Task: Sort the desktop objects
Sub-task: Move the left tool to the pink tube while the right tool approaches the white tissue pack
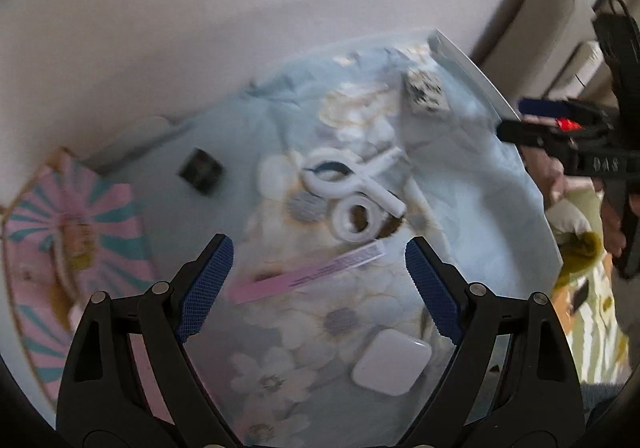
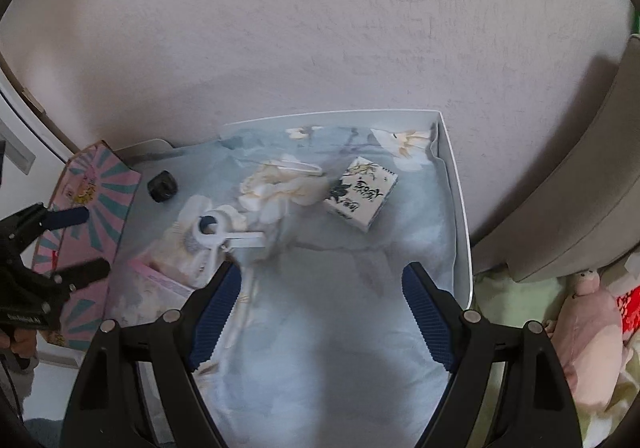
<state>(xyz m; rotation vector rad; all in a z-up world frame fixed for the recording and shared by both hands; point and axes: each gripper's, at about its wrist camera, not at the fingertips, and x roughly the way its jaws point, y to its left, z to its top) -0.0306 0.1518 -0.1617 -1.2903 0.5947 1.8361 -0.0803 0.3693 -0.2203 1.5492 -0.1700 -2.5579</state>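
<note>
A small table under a pale blue flowered cloth (image 1: 460, 207) (image 2: 320, 328) holds the objects. My left gripper (image 1: 318, 272) is open and empty, just above a pink flat packet (image 1: 308, 274). Beyond it lie a white clip with rings (image 1: 352, 183), a white tape roll (image 1: 356, 221), a small black box (image 1: 201, 169) and a printed white box (image 1: 426, 91). A white charger case (image 1: 392, 362) lies between the jaws, nearer. My right gripper (image 2: 322, 280) is open and empty over bare cloth. The printed box (image 2: 361, 191), clip (image 2: 218, 228) and black box (image 2: 162, 185) lie ahead of it.
A pink and teal striped box (image 1: 60, 232) (image 2: 92, 207) stands at the table's left edge. A wall rises behind. The table's white rim (image 2: 460, 207) ends on the right. A grey cushion (image 2: 580, 187) and pink plush toy (image 2: 588, 328) lie on the right.
</note>
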